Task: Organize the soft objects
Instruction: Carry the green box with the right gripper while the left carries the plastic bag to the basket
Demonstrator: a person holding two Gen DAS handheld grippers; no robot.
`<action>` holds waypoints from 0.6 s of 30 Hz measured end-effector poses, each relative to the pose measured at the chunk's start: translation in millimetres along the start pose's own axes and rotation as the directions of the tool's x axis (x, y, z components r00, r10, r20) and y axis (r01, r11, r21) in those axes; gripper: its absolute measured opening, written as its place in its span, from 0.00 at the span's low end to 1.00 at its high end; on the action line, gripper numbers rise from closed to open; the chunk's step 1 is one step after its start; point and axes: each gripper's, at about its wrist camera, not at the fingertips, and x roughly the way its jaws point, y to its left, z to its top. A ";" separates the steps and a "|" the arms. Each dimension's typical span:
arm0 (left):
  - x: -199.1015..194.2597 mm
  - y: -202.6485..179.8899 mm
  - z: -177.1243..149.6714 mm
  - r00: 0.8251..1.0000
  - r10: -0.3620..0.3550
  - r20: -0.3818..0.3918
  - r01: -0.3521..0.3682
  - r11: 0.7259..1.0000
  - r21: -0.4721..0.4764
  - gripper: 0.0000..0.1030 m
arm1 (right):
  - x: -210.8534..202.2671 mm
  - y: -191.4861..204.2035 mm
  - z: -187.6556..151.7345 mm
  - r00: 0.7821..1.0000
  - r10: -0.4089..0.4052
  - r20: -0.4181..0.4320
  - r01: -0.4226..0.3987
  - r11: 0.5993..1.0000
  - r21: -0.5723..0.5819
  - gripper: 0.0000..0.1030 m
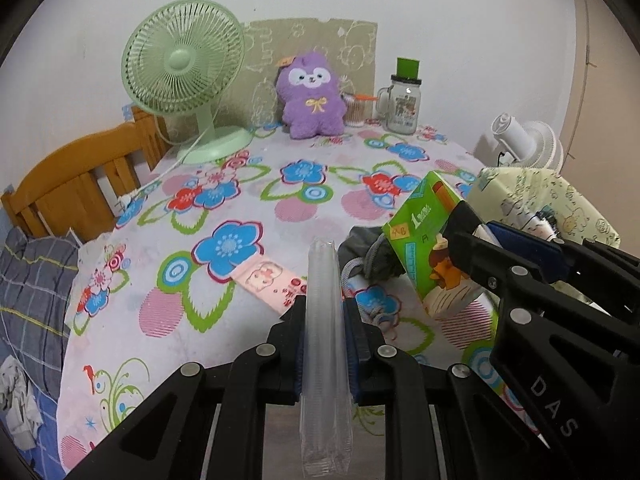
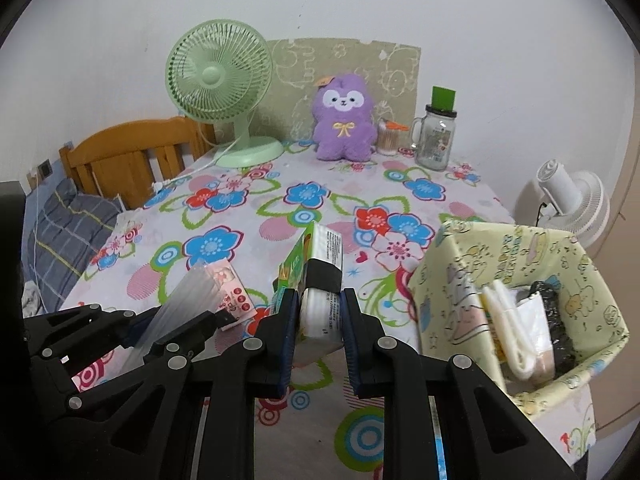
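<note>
Two grippers each carry something above the floral table (image 1: pixel 208 280): in the left wrist view, the left gripper (image 1: pixel 325 316) is clamped on a clear plastic sleeve (image 1: pixel 325 340), with a grey cloth (image 1: pixel 370 258) just beyond. In the right wrist view, the right gripper (image 2: pixel 321 312) pinches a green tissue pack (image 2: pixel 320 276); the next move is likely dropping it into the yellow patterned box (image 2: pixel 448 280) at right, clearing its near wall

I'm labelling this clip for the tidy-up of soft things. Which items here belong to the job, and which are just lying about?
Job:
left gripper shut on clear plastic sleeve
right gripper shut on green tissue pack
patterned storage box
pink tissue packet
grey cloth

Lying about:
green desk fan
glass mug jar
white fan
</note>
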 end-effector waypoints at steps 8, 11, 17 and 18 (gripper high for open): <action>-19.6 -11.6 8.1 0.999 -0.003 0.039 0.003 1.000 0.012 0.15 | -23.7 -9.9 5.4 0.999 -0.011 0.034 0.011 1.000 0.014 0.24; -25.9 -15.8 10.9 0.999 -0.008 0.050 0.007 1.000 0.014 0.15 | -31.9 -13.1 7.5 0.999 -0.017 0.041 0.017 1.000 0.018 0.24; -39.8 -24.6 18.8 0.997 -0.007 0.078 0.005 1.000 0.025 0.15 | -47.3 -19.8 12.3 0.998 -0.025 0.060 0.023 0.999 0.023 0.24; -42.2 -26.3 20.1 0.997 -0.007 0.083 0.005 1.000 0.027 0.15 | -49.5 -20.9 13.3 0.998 -0.025 0.063 0.023 0.999 0.025 0.24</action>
